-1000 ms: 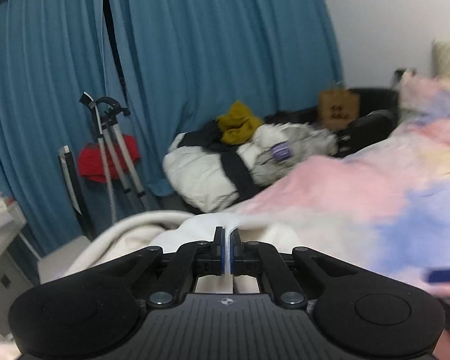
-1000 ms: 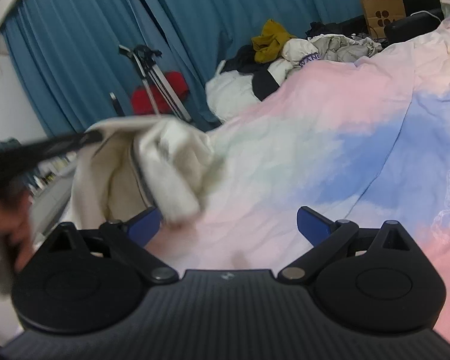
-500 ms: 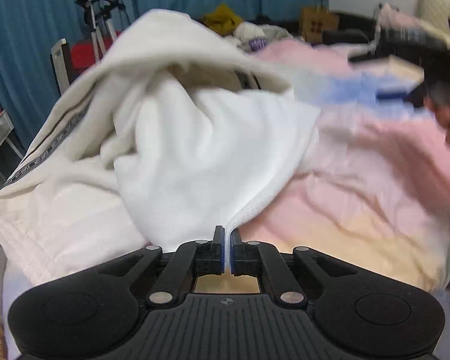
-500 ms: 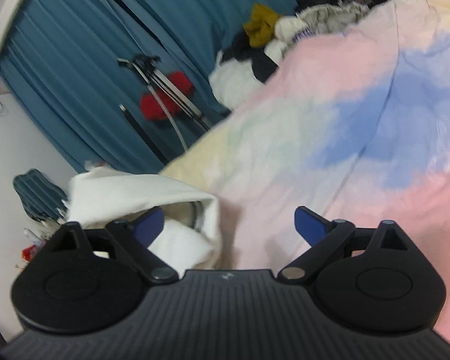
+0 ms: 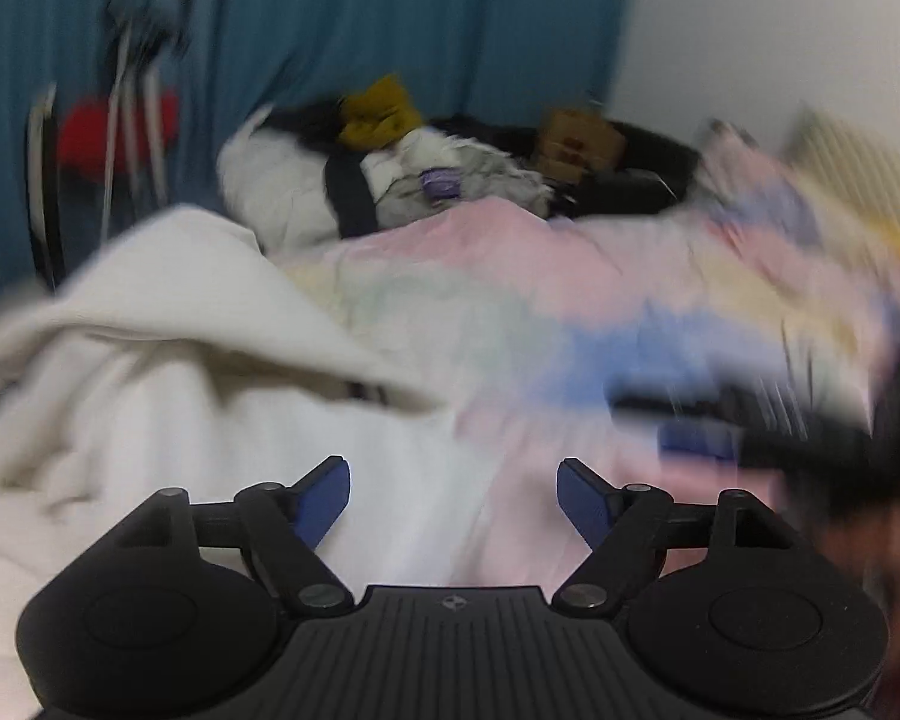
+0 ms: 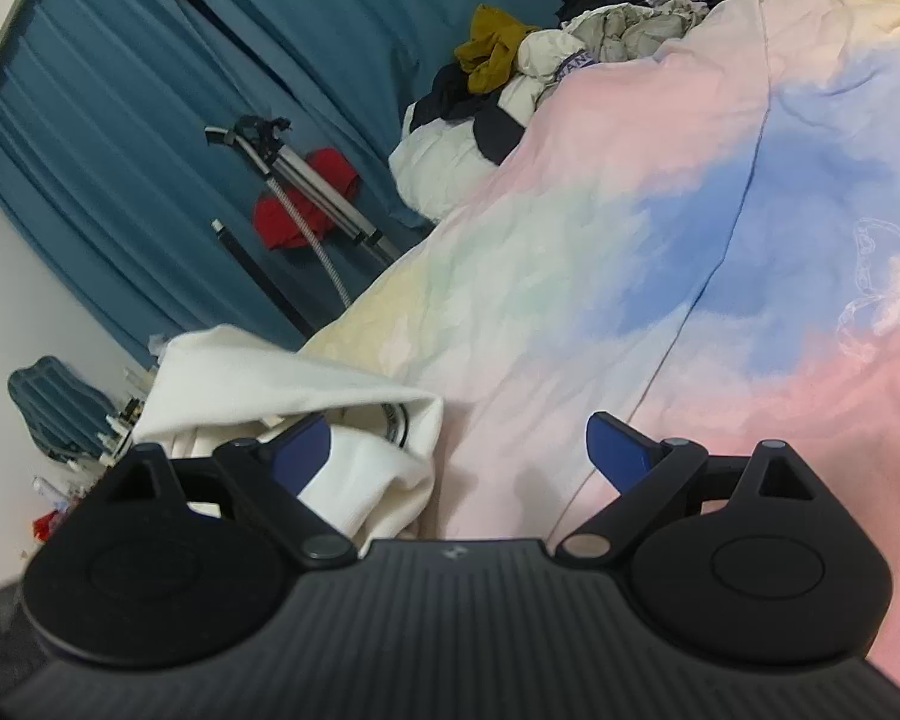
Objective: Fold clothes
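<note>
Left tool (image 5: 453, 489) spread wide, gripping nothing; the white garment (image 5: 168, 372) lies crumpled on the bed (image 5: 510, 300), seemingly loose through the blur. Right tool (image 6: 459, 447) wide too, empty, garment (image 6: 282, 372) beside its left finger.

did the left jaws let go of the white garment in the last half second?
Yes. The left gripper stands open now; it was shut on the white garment, which has dropped below the yellow cloth and lies on the duvet.
</note>
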The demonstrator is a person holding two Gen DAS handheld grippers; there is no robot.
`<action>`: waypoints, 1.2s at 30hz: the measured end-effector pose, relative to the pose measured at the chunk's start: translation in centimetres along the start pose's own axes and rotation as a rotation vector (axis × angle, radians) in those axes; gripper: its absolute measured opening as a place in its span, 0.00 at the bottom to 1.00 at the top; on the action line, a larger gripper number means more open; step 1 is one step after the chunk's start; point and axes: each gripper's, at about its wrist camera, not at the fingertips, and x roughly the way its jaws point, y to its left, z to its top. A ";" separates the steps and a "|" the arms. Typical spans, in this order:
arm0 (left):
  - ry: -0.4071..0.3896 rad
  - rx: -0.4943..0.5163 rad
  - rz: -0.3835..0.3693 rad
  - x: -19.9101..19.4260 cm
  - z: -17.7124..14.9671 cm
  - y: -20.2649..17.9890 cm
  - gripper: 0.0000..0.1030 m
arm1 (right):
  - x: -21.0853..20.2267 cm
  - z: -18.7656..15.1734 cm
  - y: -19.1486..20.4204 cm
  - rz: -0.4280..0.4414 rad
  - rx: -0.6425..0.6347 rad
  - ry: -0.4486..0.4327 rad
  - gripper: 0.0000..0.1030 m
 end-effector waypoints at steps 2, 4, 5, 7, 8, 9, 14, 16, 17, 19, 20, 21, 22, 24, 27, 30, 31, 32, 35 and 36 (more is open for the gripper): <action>0.037 -0.156 -0.002 3.7 2.6 1.6 0.77 | 0.0 0.4 -0.9 -0.014 0.029 -0.011 0.92; 0.077 -0.287 0.029 7.5 4.5 3.2 0.77 | 0.0 0.7 -2.0 -0.023 0.066 -0.020 0.92; 0.098 -0.350 0.045 9.3 5.1 4.1 0.74 | 0.1 0.9 -2.5 -0.025 0.083 -0.023 0.92; 0.141 -0.475 0.077 12.8 5.9 5.8 0.61 | 0.5 1.1 -3.3 -0.026 0.103 -0.023 0.92; 0.156 -0.519 0.092 14.4 6.3 6.4 0.40 | 0.7 1.1 -3.5 -0.026 0.109 -0.019 0.92; 0.158 -0.522 0.110 15.2 6.7 6.5 0.11 | 0.9 1.1 -3.7 -0.025 0.114 -0.014 0.92; 0.069 -0.410 0.137 14.3 10.2 4.7 0.02 | 1.3 1.0 -4.2 -0.017 0.130 -0.005 0.92; -0.008 -0.373 0.061 11.7 12.3 3.4 0.02 | 1.1 1.0 -4.0 -0.018 0.127 -0.016 0.92; -0.046 -0.351 0.016 10.2 13.5 2.9 0.02 | 1.0 0.9 -3.9 -0.019 0.124 -0.022 0.92; -0.118 -0.309 -0.073 7.2 15.9 1.8 0.02 | 0.8 1.0 -3.7 -0.021 0.120 -0.038 0.92; -0.157 -0.294 -0.116 6.1 17.0 1.5 0.02 | 0.7 1.1 -3.6 -0.022 0.118 -0.045 0.92; -0.196 -0.278 -0.155 5.1 18.1 1.3 0.02 | 0.6 1.1 -3.5 -0.023 0.116 -0.053 0.92; -0.236 -0.263 -0.193 4.1 19.1 1.2 0.02 | 0.5 1.1 -3.5 -0.024 0.115 -0.061 0.92; -0.314 -0.261 -0.244 3.5 20.7 1.3 0.03 | 0.4 1.2 -3.1 -0.030 0.095 -0.081 0.92; -0.420 -0.259 -0.211 6.2 21.7 2.3 0.06 | 0.4 1.2 -2.8 -0.043 0.066 -0.095 0.92; -0.369 -0.292 -0.142 11.2 21.0 4.4 0.24 | 0.7 1.1 -2.9 -0.050 0.059 -0.090 0.92; -0.338 -0.306 -0.114 12.6 20.3 5.2 0.29 | 0.8 1.1 -3.0 -0.052 0.056 -0.087 0.92; -0.310 -0.316 -0.082 13.7 19.3 5.9 0.33 | 1.0 1.0 -3.0 -0.056 0.050 -0.083 0.92; -0.276 -0.295 -0.040 14.4 16.4 7.4 0.45 | 1.8 0.9 -3.1 -0.054 0.042 -0.061 0.92; -0.260 -0.281 -0.046 14.0 15.6 7.8 0.48 | 2.0 0.9 -3.1 -0.049 0.042 -0.054 0.92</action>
